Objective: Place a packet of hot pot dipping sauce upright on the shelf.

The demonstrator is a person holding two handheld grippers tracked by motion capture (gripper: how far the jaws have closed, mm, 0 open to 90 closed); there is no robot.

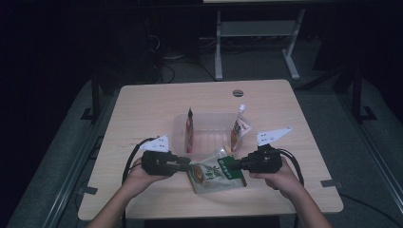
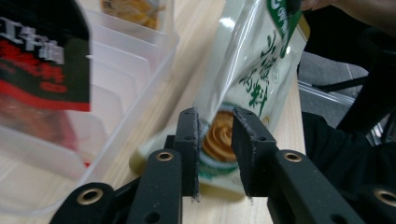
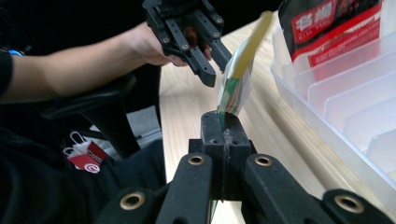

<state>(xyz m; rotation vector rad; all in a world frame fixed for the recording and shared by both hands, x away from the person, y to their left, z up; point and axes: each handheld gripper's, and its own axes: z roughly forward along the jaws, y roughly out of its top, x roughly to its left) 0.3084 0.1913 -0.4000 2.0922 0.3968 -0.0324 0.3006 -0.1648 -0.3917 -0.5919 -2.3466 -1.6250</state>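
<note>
The right gripper (image 1: 237,164) is pinching the green edge of the seasoning pouch (image 1: 215,175) lifted just in front of the clear divided tray (image 1: 179,124), so the left gripper (image 1: 186,164), jaws parted around the opposite edge, should be closing squarely before both carry it to a slot.

Green-and-cream foil seasoning pouch (image 2: 252,70): top cut off by left gripper view's upper edge, print blurred. Black-and-red sachet (image 2: 44,56) in clear plastic divided tray (image 2: 140,70): cropped at the left edge, text unreadable. High view: orange-and-white sachet (image 1: 239,128) label too small to read; forearms cut off at bottom.
</note>
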